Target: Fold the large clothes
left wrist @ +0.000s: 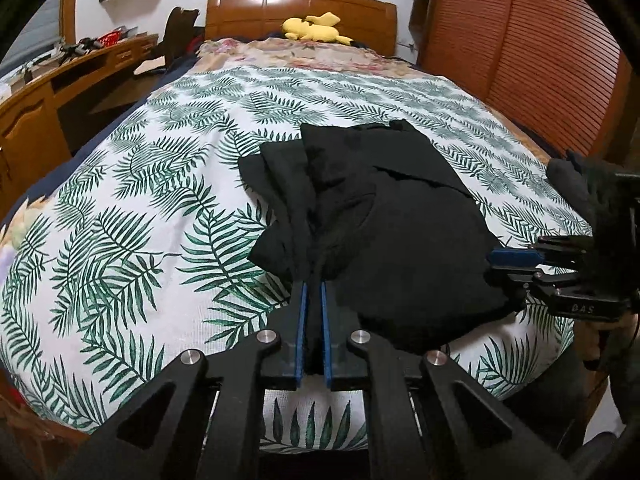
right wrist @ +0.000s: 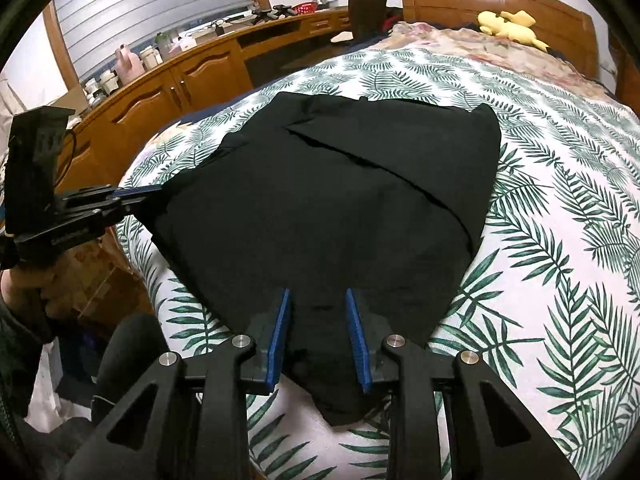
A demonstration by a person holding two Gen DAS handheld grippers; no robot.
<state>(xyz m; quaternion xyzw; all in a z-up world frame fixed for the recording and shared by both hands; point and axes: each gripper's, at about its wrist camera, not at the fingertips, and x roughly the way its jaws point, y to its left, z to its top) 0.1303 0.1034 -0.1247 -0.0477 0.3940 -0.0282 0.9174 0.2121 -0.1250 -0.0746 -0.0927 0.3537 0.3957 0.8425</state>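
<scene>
A black garment (left wrist: pixel 384 216) lies partly folded on the leaf-print bedspread (left wrist: pixel 140 200). My left gripper (left wrist: pixel 314 286) is shut on its near left corner, with black cloth pinched between the blue pads. In the right wrist view the garment (right wrist: pixel 340 208) spreads out ahead. My right gripper (right wrist: pixel 318 296) is open, its jaws apart over the garment's near edge, the cloth lying between and under them. The left gripper also shows in the right wrist view (right wrist: pixel 158 190), gripping the garment's left corner. The right gripper shows in the left wrist view (left wrist: pixel 496 262) at the garment's right edge.
A yellow plush toy (left wrist: pixel 316 28) lies by the wooden headboard (left wrist: pixel 300 4). A wooden desk with clutter (right wrist: pixel 192 64) runs along the bed's left side. A wooden slatted wardrobe (left wrist: pixel 520 40) stands on the right. A floral blanket (left wrist: pixel 320 54) covers the bed's far end.
</scene>
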